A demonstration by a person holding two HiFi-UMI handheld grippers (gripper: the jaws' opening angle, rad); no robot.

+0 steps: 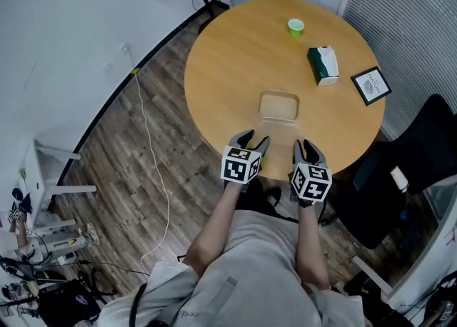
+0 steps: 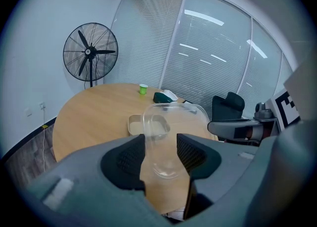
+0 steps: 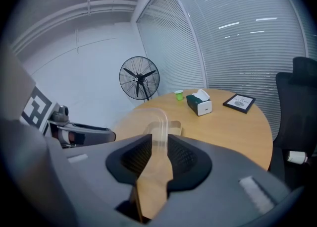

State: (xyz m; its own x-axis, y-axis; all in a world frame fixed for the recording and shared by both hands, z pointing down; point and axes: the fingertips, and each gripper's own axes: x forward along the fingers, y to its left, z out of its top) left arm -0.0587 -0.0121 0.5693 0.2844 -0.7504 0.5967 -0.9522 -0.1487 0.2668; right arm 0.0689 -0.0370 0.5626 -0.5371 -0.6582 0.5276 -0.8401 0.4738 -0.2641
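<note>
Our left gripper point(image 1: 254, 140) and right gripper point(image 1: 305, 147) each clamp what seems to be a clear lid point(image 2: 167, 118). Ahead at twelve o'clock we see a tan tray point(image 1: 278, 106), with a tissue box point(image 1: 323, 65) and a green cup point(image 1: 295, 28) at one.

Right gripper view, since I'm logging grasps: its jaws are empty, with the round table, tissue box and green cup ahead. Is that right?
Not empty: the right gripper view shows the right gripper shut on a clear lid, seen edge-on. The round table, tissue box and green cup do lie ahead.
</note>
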